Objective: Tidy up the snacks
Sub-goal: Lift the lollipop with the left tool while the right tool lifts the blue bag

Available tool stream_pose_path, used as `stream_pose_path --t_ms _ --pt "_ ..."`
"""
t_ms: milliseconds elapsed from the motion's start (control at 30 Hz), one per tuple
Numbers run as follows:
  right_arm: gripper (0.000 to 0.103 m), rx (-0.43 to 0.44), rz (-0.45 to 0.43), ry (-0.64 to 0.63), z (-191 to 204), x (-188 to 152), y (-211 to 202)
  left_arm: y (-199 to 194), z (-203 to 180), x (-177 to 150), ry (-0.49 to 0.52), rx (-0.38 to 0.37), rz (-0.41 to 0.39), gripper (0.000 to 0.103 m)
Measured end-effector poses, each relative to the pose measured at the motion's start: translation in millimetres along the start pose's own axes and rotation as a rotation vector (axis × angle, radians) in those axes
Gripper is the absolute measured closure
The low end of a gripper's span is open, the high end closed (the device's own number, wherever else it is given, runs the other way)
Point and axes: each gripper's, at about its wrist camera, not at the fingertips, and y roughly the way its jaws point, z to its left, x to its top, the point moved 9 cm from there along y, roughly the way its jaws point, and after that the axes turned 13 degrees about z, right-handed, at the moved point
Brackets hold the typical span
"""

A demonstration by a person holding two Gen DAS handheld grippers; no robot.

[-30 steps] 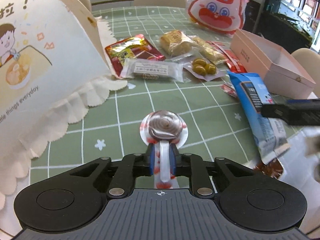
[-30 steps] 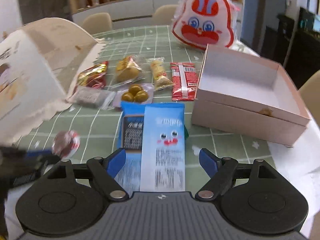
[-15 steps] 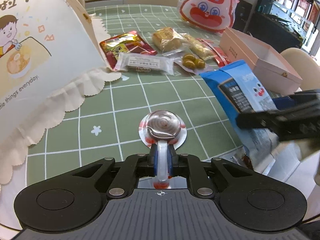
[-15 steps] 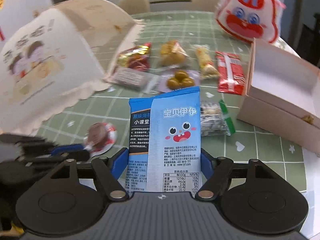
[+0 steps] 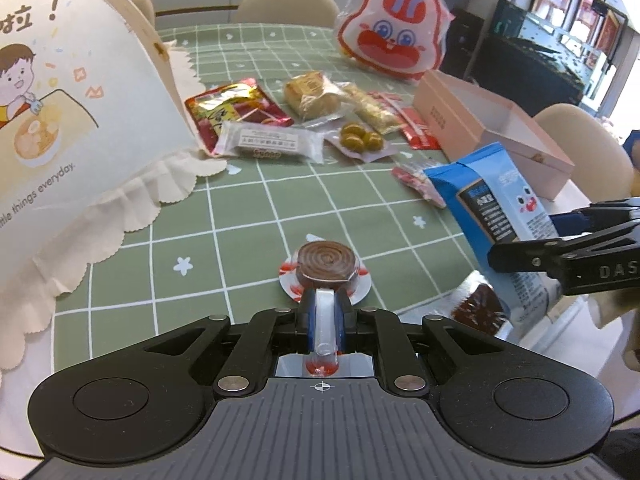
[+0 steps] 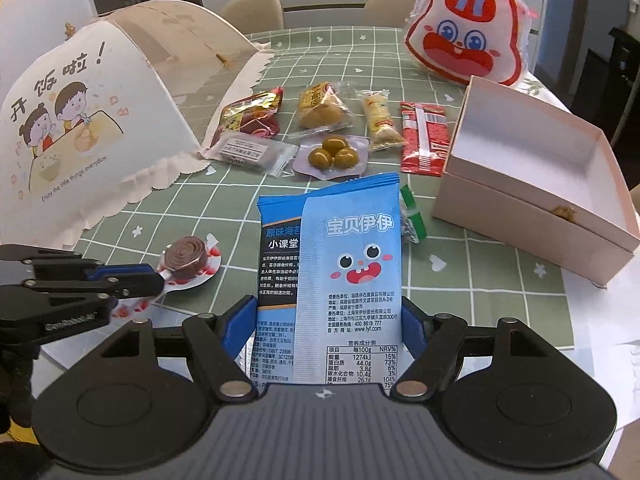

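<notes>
My left gripper (image 5: 325,312) is shut on the wrapper tail of a brown spiral roll snack (image 5: 327,264) and holds it above the green checked tablecloth (image 5: 240,216); it also shows in the right wrist view (image 6: 188,254). My right gripper (image 6: 328,312) is shut on a blue seaweed snack packet (image 6: 344,264), held upright off the table; the packet shows at the right of the left wrist view (image 5: 496,204). An open pink box (image 6: 532,168) stands at the right, nearly empty.
Several snack packets lie in a row mid-table: a red pouch (image 6: 252,116), a grey bar (image 6: 248,152), green olives (image 6: 334,152), a cake (image 6: 320,106), a red stick pack (image 6: 424,136). A cream food cover (image 6: 92,128) stands left, a rabbit bag (image 6: 464,24) far back.
My right gripper has lifted the blue packet off the table and drawn it back toward me. My left gripper still holds the roll snack and has tilted it flatter.
</notes>
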Motion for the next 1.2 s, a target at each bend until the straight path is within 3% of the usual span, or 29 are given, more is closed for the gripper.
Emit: stream_pose_path --t_ms 133,367,567,733,767,867,1000,1200 --pt "0.029 0.000 -0.006 0.015 -4 -4 -3 -5 -9 -4 0.038 -0.018 0.016 0.090" --pt "0.027 -0.021 0.028 0.021 -9 -15 8 17 -19 -15 0.079 -0.016 0.130 0.087" --pt "0.025 -0.031 0.071 0.050 -14 -27 25 21 -31 -17 0.208 0.057 0.162 0.083" --pt "0.021 0.021 0.089 0.122 -23 -30 31 24 -40 -16 0.222 -0.004 0.192 0.049" --pt "0.020 0.029 0.083 0.128 -24 -30 31 24 -41 -15 0.218 -0.018 0.197 0.047" --pt "0.019 0.011 0.076 0.109 -21 -31 32 20 -38 -10 0.151 -0.028 0.172 0.049" --pt "0.017 -0.023 0.071 0.065 -16 -33 33 4 -27 9 0.096 0.040 0.060 0.051" --pt "0.016 -0.038 0.070 0.039 -13 -33 35 35 -24 14 0.104 0.053 0.131 0.051"
